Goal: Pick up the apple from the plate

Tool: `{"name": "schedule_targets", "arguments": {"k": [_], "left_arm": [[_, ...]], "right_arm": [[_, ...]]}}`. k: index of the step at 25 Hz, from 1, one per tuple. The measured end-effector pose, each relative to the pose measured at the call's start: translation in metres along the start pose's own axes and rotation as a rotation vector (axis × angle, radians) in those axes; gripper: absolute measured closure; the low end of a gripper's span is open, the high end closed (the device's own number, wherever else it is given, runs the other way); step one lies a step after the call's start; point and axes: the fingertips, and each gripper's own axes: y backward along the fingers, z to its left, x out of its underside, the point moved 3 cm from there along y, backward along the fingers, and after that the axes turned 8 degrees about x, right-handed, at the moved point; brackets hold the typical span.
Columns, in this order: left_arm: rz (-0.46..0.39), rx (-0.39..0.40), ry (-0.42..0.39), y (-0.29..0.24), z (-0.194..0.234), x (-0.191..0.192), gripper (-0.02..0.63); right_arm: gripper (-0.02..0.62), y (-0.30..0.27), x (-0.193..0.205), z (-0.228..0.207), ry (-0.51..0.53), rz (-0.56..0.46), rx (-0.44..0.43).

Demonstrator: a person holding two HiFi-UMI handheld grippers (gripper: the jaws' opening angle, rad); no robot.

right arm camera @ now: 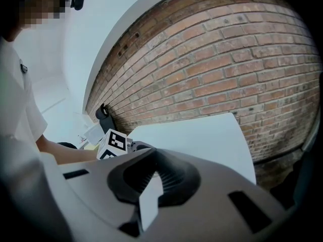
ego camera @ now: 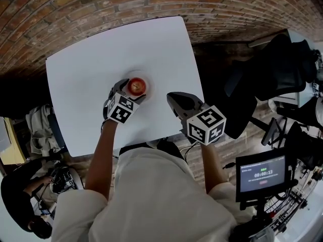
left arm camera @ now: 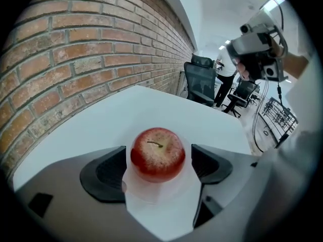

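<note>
The round red apple [left arm camera: 157, 154] sits on a pale round plate [left arm camera: 145, 198] mid-way across the square white table [ego camera: 96, 49], between the left gripper's [left arm camera: 158, 164] 2 spread, released jaws. At 4 o'clock, the right gripper [right arm camera: 154, 175] hovers with jaws clenched, empty.

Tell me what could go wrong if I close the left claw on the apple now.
1. The left claw stands open with the apple between its pads, neither pressing. The round fruit could roll or slip out if one pad meets it first.
2. The pads seem low beside the plate rim, so closing may catch the plate and drag it.
</note>
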Motion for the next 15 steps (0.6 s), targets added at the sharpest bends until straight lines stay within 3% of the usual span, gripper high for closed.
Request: {"name": "schedule_targets", "arguments": {"k": [15], "left_arm": [[0.029, 0.001, 0.027, -0.017, 0.005, 0.016, 0.201]], "right_arm": [[0.592, 0.001, 0.005, -0.004, -0.011, 0.01, 0.007]]}}
